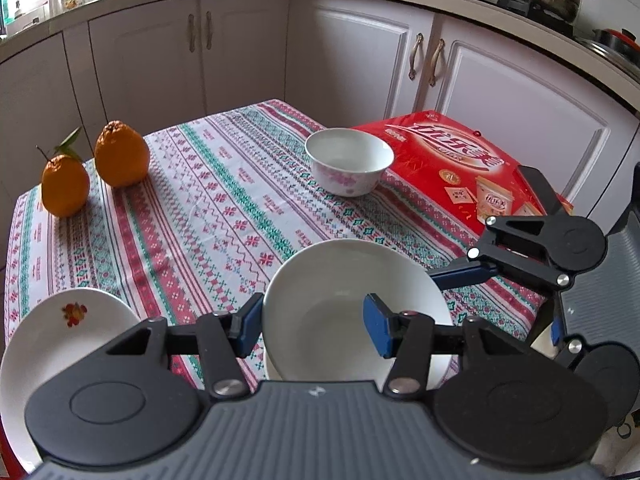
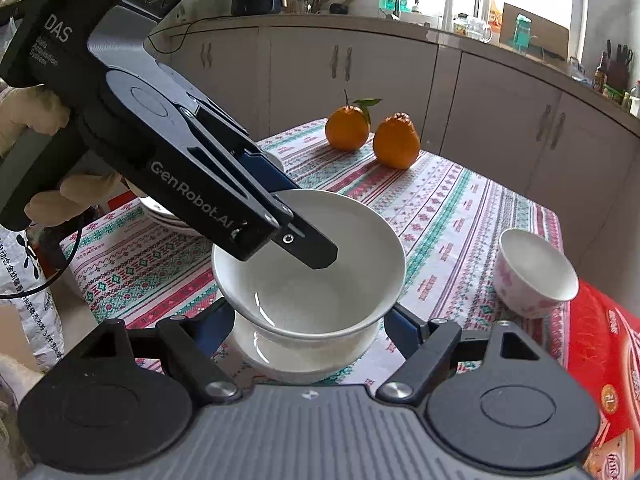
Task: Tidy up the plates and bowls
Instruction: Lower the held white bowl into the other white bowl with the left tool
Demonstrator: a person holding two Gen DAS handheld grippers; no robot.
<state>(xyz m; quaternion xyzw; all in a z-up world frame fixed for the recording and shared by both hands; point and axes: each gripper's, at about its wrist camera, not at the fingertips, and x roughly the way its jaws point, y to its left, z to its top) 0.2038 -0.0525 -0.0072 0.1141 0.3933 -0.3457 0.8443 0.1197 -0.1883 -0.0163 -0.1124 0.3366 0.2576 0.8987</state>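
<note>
A plain white bowl (image 1: 352, 300) (image 2: 316, 276) sits nested in another white bowl (image 2: 288, 360) on the patterned tablecloth. My left gripper (image 1: 312, 332) (image 2: 296, 228) grips the upper bowl's rim, one finger inside and one outside. My right gripper (image 2: 310, 328) (image 1: 460, 276) is open, its fingers on either side of the bowls low down. A small white bowl with pink flowers (image 1: 349, 161) (image 2: 534, 274) stands apart. A white plate with a flower print (image 1: 68, 344) lies at the near left; stacked plates (image 2: 168, 210) show behind the left gripper.
Two oranges (image 1: 96, 168) (image 2: 372, 136) sit at the table's far corner. A red carton (image 1: 460, 164) (image 2: 604, 364) lies by the flowered bowl. Kitchen cabinets (image 1: 360, 52) surround the table. A gloved hand (image 2: 36, 120) holds the left gripper.
</note>
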